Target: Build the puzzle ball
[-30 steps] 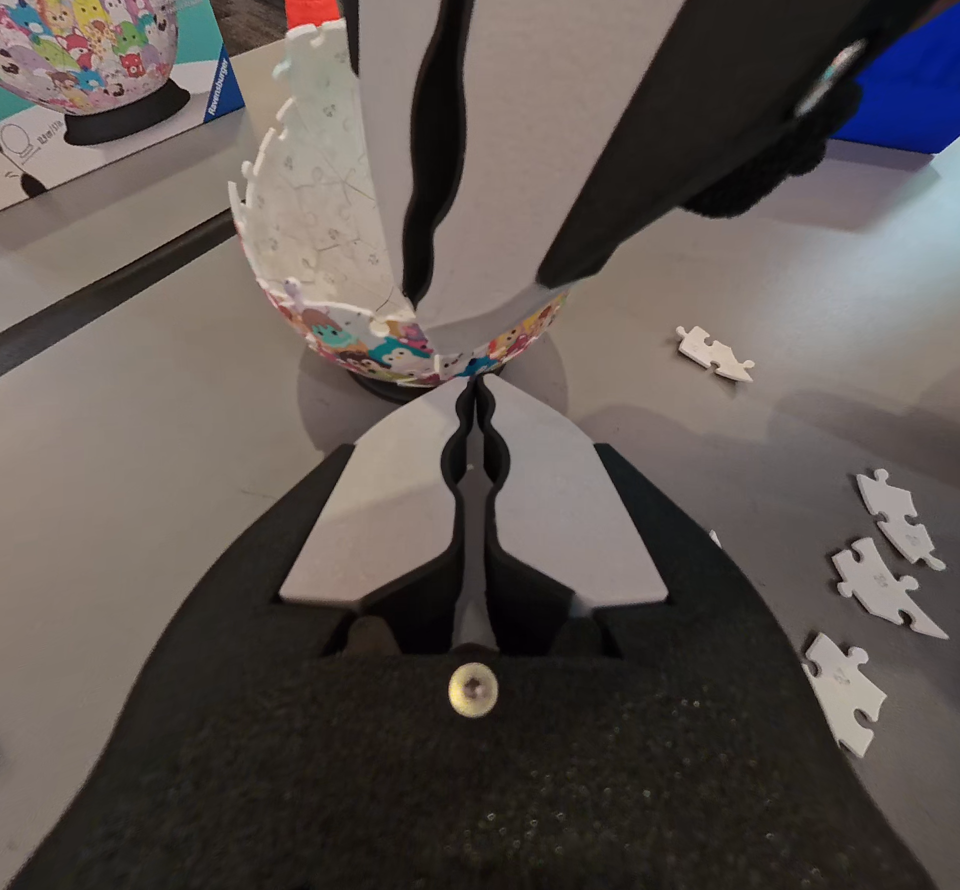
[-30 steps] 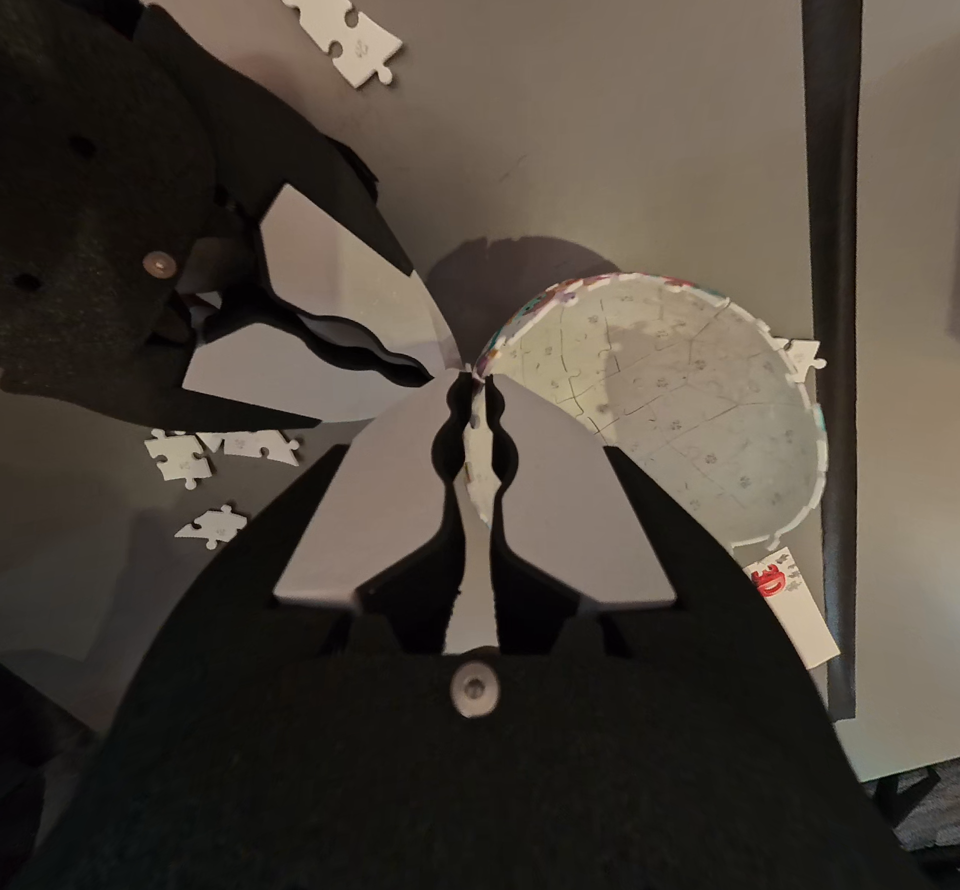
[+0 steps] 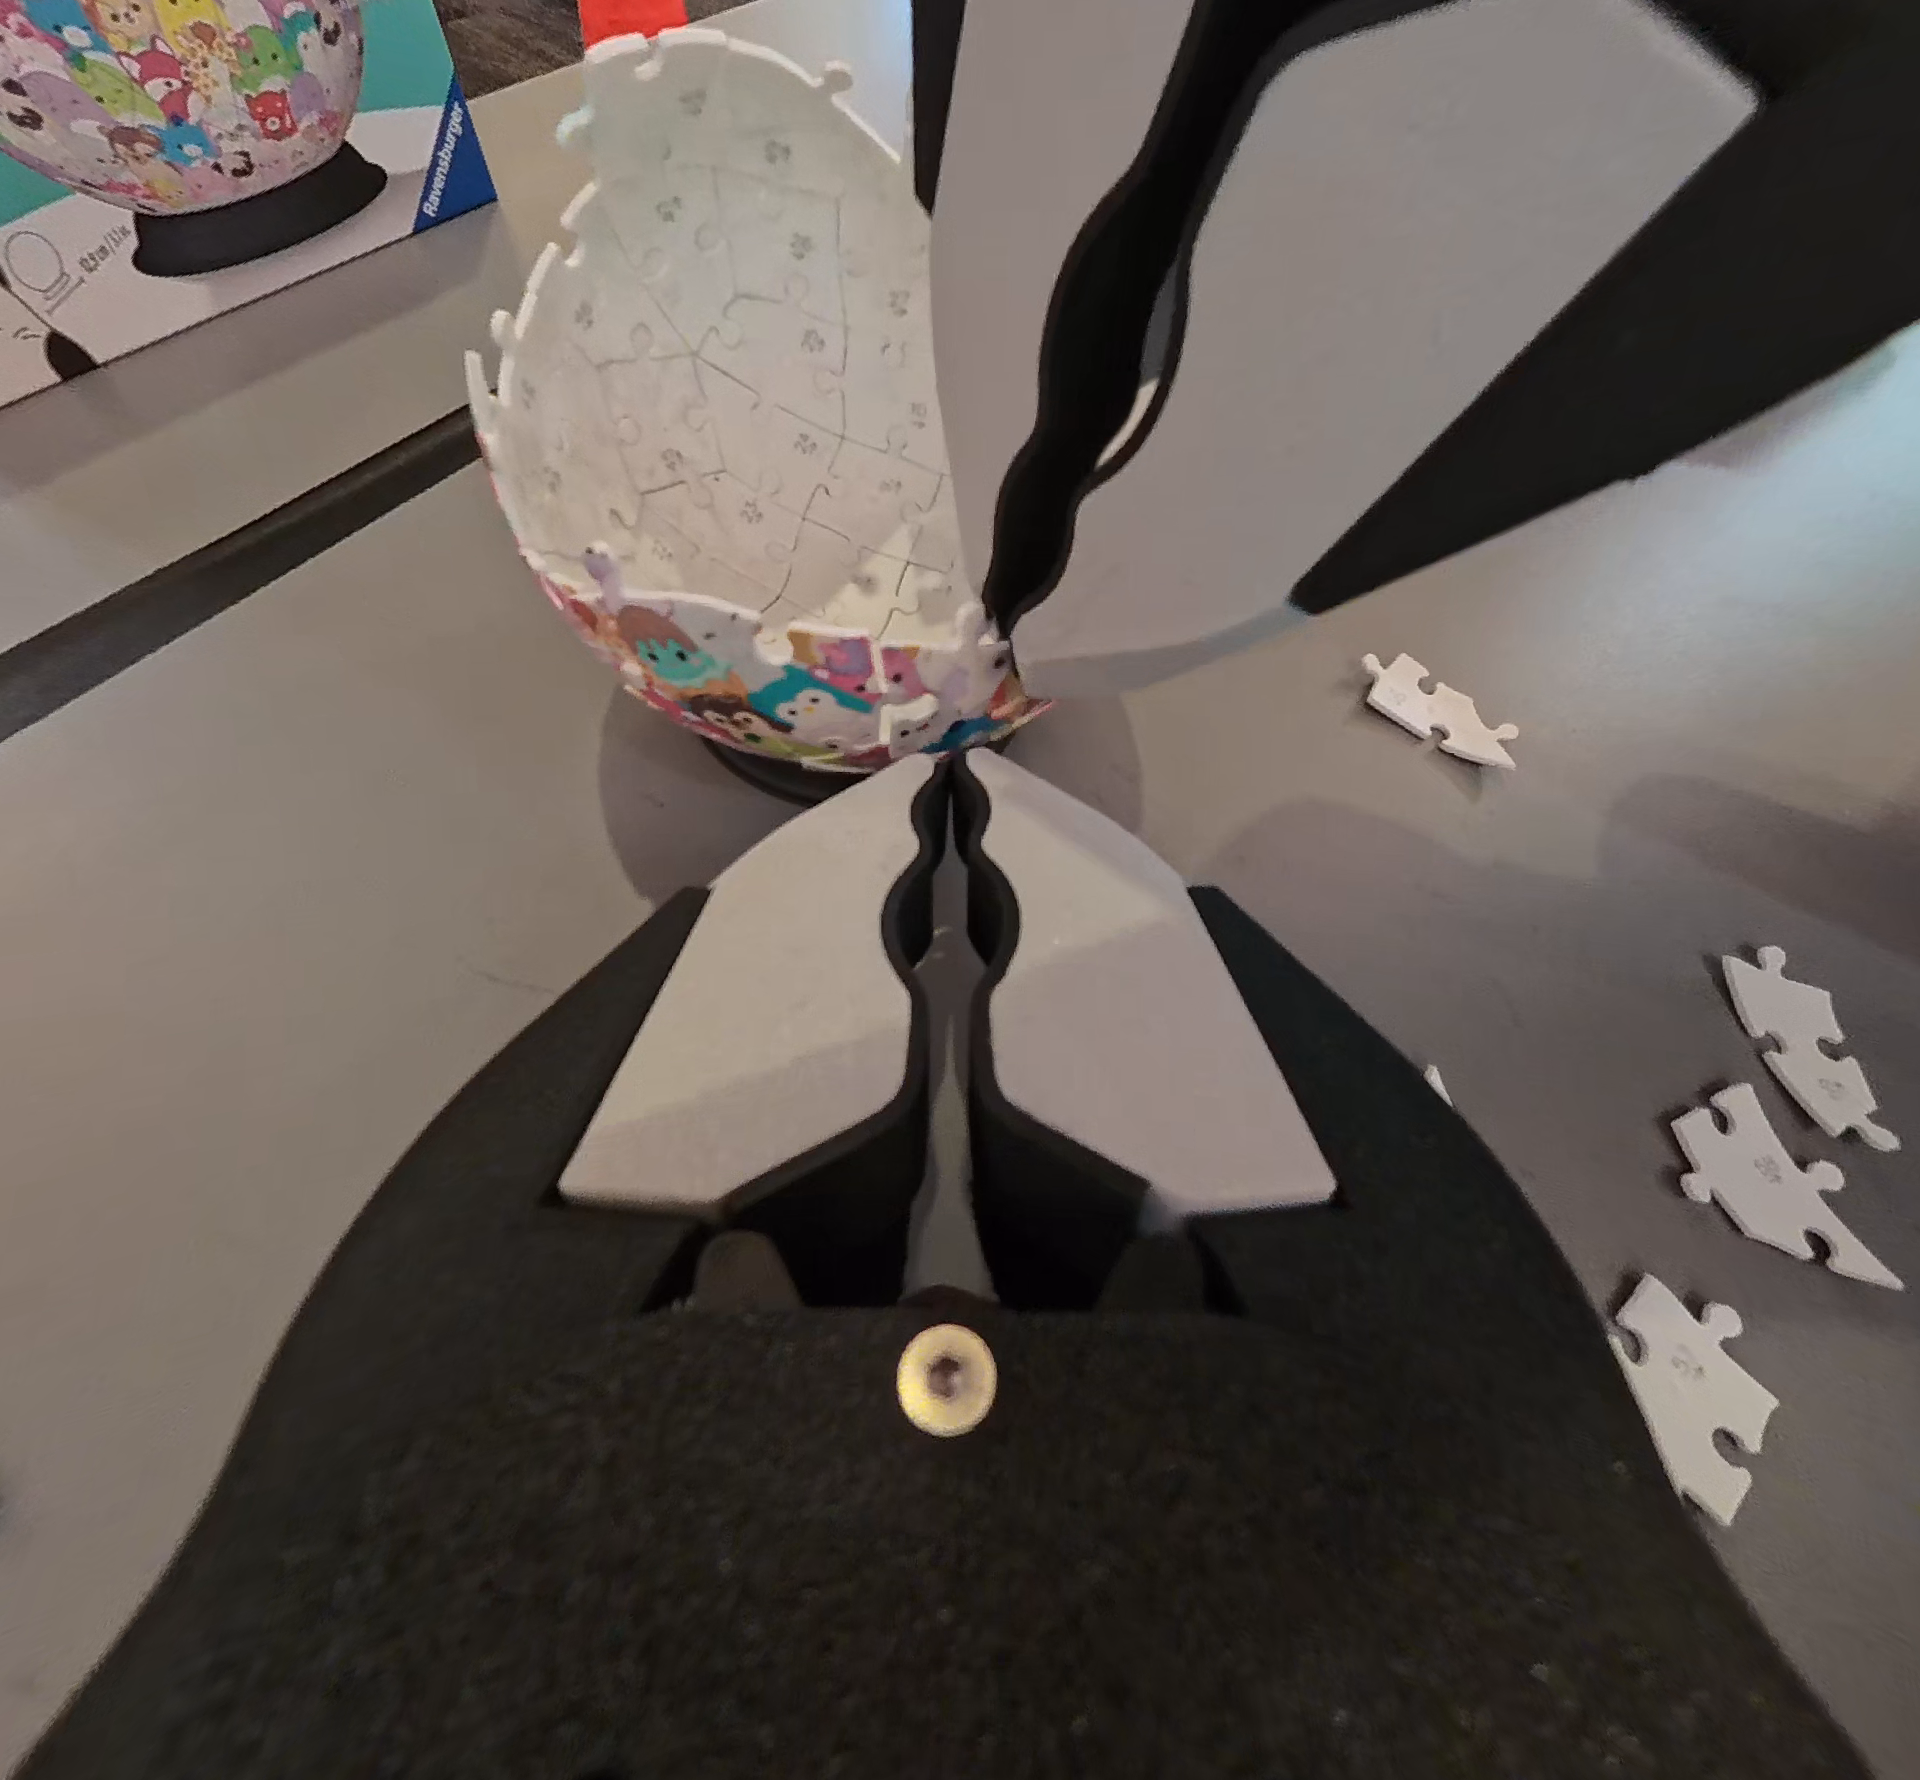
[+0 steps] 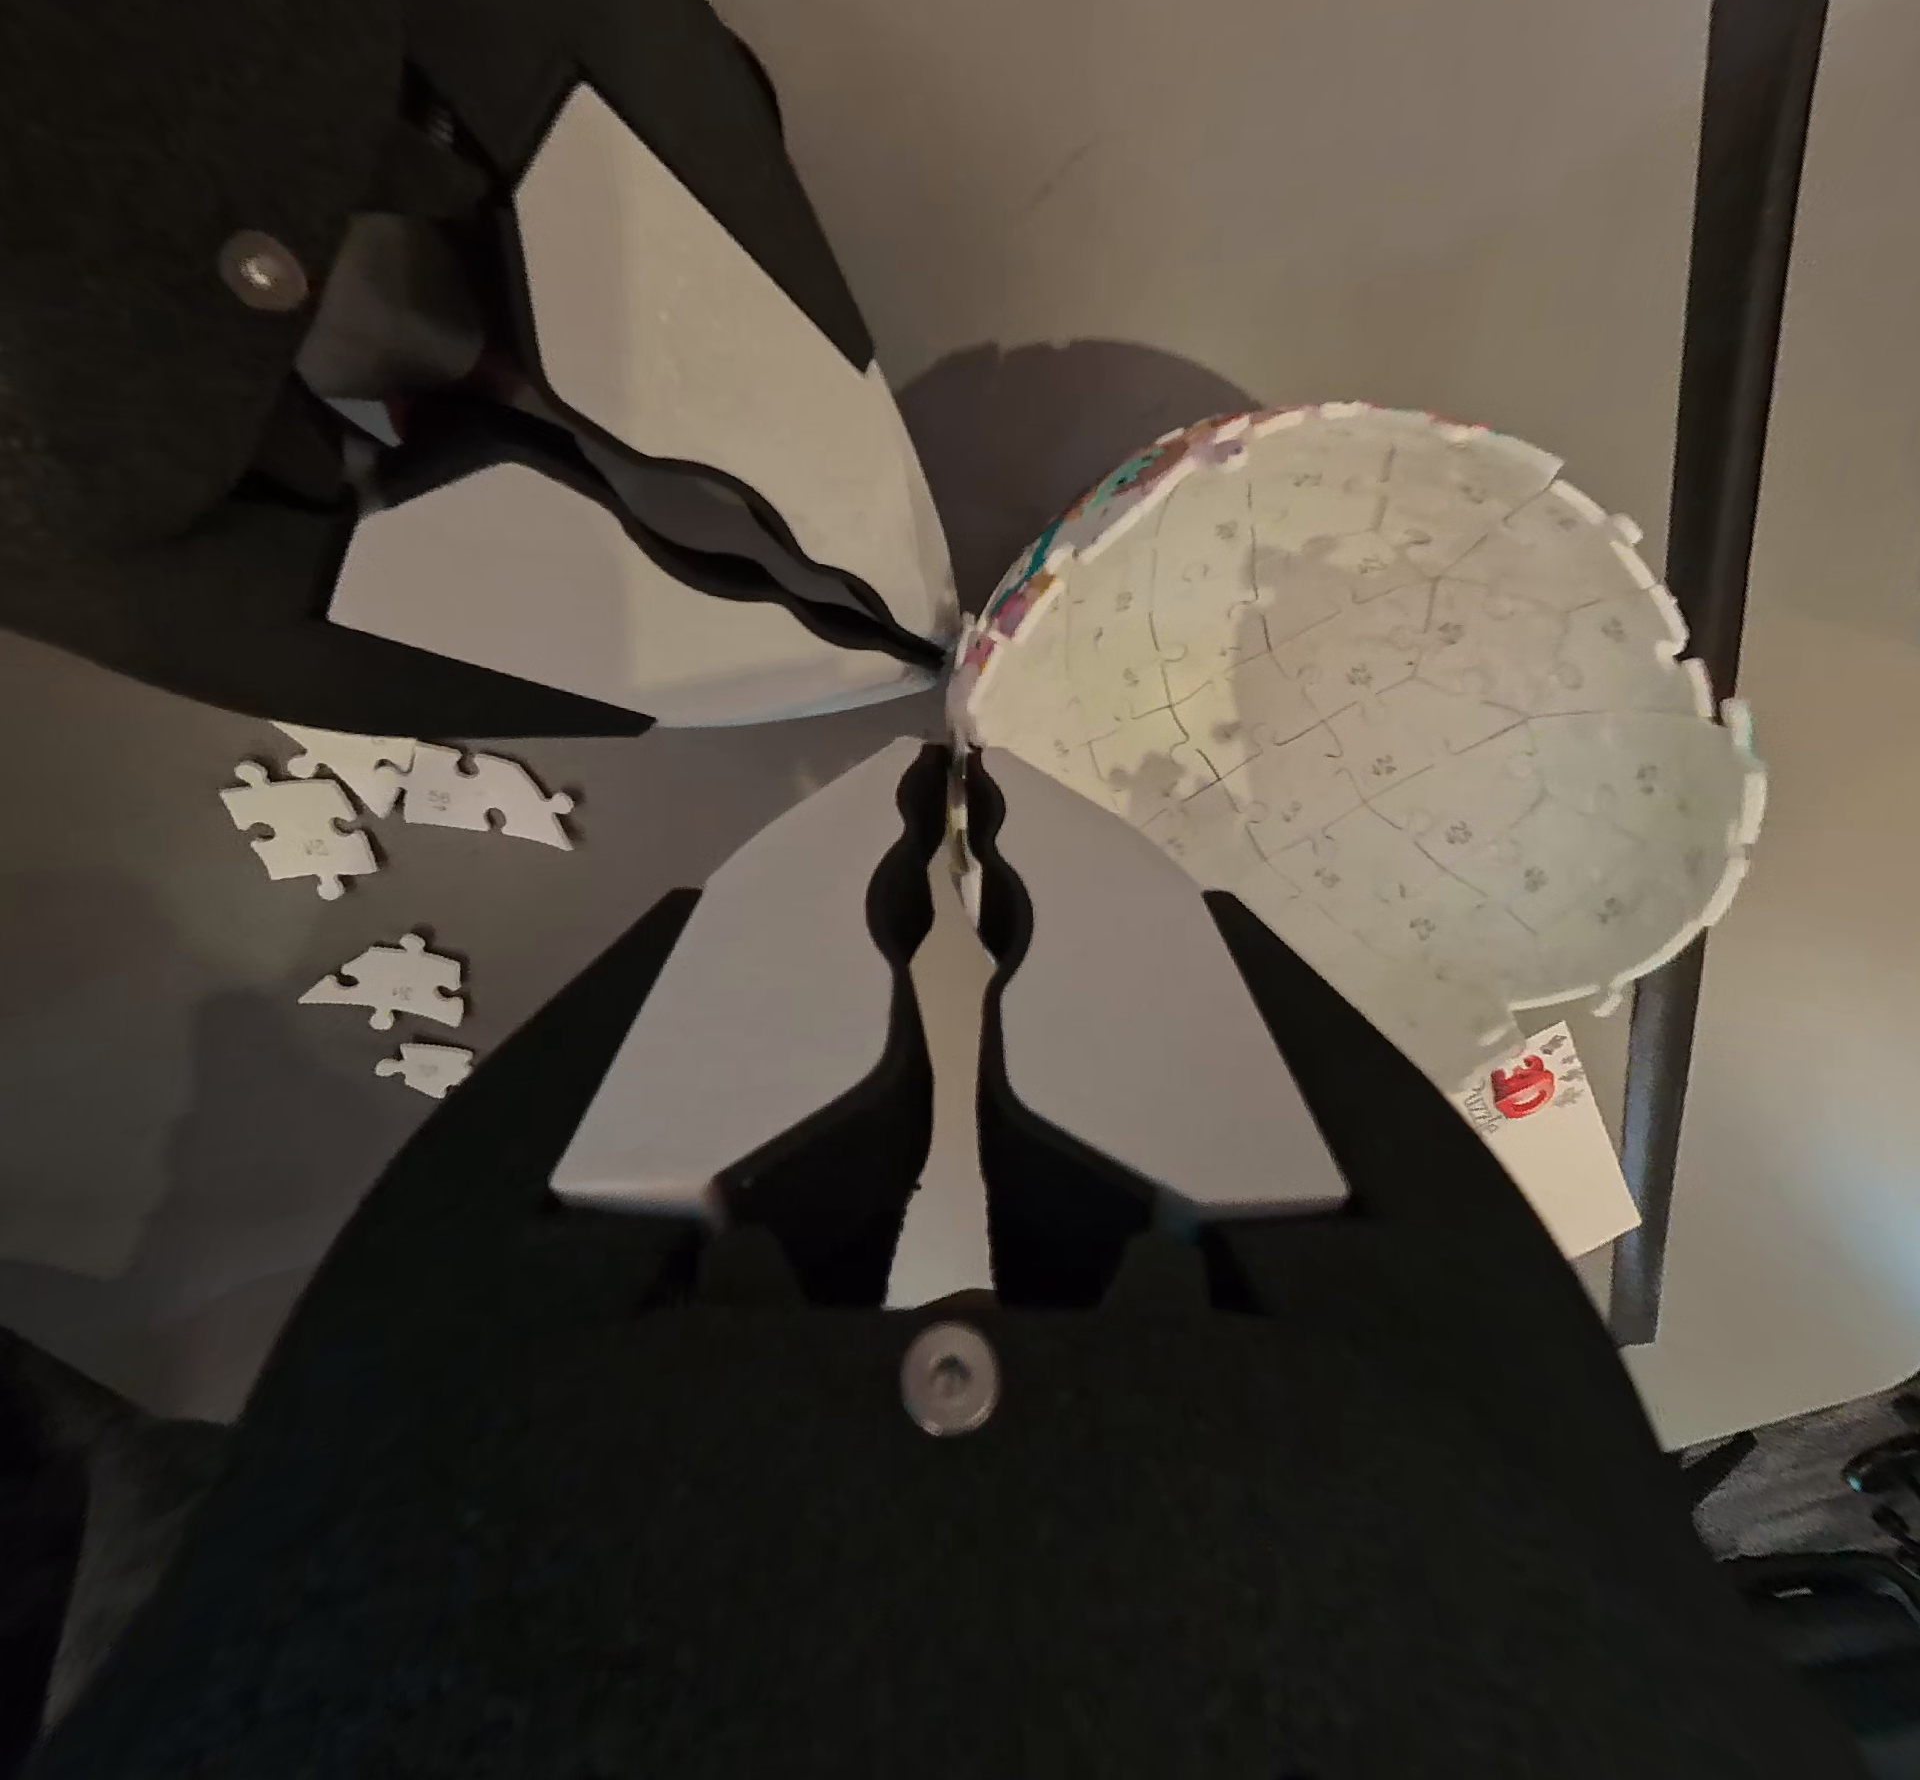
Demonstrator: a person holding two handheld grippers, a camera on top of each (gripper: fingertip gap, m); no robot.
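With my right tongs (image 4: pixel 951 774) pinched on what seems a rim piece at 9 o'clock of the half-built puzzle ball (image 4: pixel 1382 722) on the bench (image 3: pixel 260 899), and left tongs (image 3: pixel 951 774) closed empty beside, I should press gently, aligning tabs.

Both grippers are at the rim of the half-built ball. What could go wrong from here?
1. The right gripper pinches a piece at the puzzle ball rim; a skewed push could pop nearby joints rather than seat it.
2. The shell sits tilted on a small black stand; side force from the shut left gripper at its lower edge might roll it off.
3. Loose pieces lie close beside the left gripper and could get swept away.
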